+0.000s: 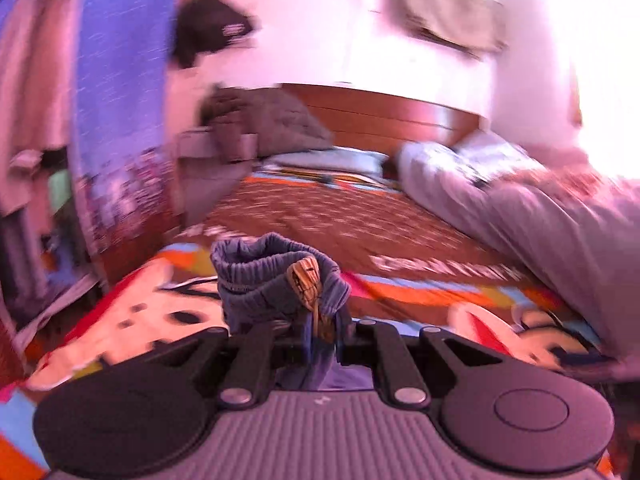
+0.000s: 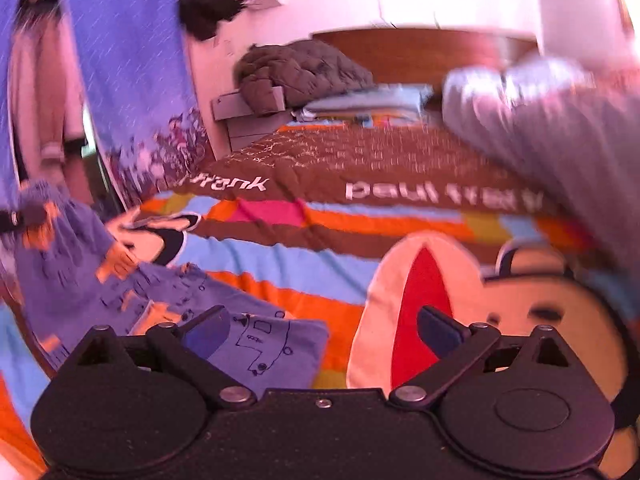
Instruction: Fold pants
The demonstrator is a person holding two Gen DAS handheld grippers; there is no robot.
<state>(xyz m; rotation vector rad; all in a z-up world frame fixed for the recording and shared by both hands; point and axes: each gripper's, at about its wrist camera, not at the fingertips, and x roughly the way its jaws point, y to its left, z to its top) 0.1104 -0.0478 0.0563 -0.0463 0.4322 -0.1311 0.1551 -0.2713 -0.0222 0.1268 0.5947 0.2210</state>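
The blue pants with orange patches and line drawings hang bunched at the waistband (image 1: 276, 280) from my left gripper (image 1: 316, 340), which is shut on the fabric; cloth hides its fingertips. In the right wrist view the pants (image 2: 120, 292) trail from the raised left gripper (image 2: 16, 216) down across the bed, and a leg end (image 2: 264, 344) lies flat by my right gripper's left finger. My right gripper (image 2: 320, 332) stands open just above the bedspread, with nothing pressed between its pads.
A striped, cartoon-printed bedspread (image 2: 280, 256) covers the bed. A grey blanket (image 2: 560, 132) is heaped along the right side. A brown quilted jacket (image 2: 300, 72) and pillows lie by the wooden headboard (image 1: 392, 116). A blue curtain (image 2: 128, 60) hangs at the left.
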